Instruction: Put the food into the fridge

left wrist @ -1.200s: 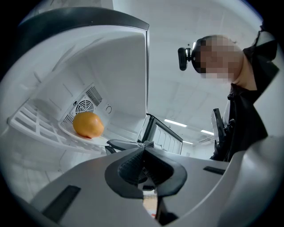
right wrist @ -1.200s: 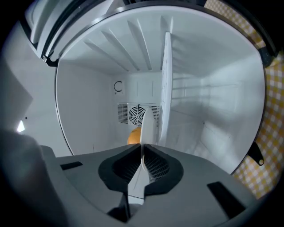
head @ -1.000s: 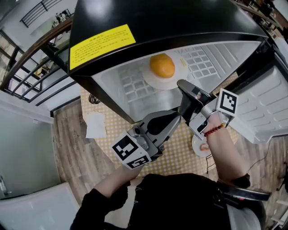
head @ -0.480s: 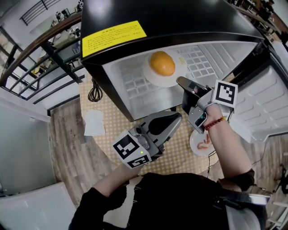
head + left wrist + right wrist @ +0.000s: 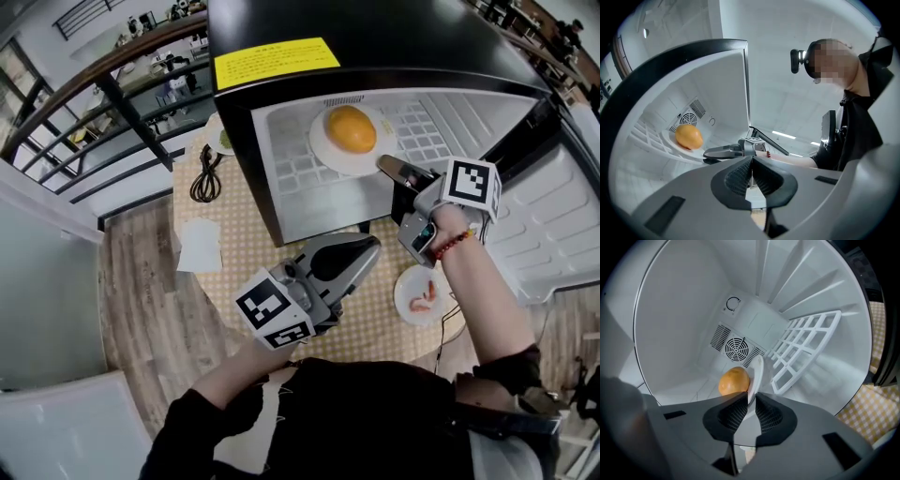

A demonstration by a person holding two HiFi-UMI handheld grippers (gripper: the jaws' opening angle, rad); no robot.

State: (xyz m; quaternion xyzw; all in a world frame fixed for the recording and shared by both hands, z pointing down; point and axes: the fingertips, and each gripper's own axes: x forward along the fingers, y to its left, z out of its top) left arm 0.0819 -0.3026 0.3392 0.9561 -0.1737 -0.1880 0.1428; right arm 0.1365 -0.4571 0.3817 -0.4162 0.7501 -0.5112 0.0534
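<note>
An orange (image 5: 350,128) lies on a white plate (image 5: 330,159) inside the open fridge (image 5: 291,187). My right gripper (image 5: 386,165) reaches into the fridge at the plate's near rim. In the right gripper view the plate (image 5: 756,373) stands edge-on with the orange (image 5: 733,381) on it, and its rim runs down between the jaws. The right gripper (image 5: 749,404) has just been opening, and a gap shows beside the rim. My left gripper (image 5: 373,246) hovers in front of the fridge, shut and empty, its pads (image 5: 740,174) meeting.
A second plate with shrimp (image 5: 424,295) sits on the checkered tablecloth (image 5: 375,314) under my right forearm. A black cable (image 5: 204,173) and a white napkin (image 5: 199,246) lie left of the fridge. The fridge door (image 5: 553,225) hangs open at right. A white wire rack (image 5: 801,348) is beside the plate.
The right gripper has rolled at the plate's rim without shifting away, and its marker cube has turned. The left gripper has barely moved. The head view has shifted, so the fridge sits further right.
</note>
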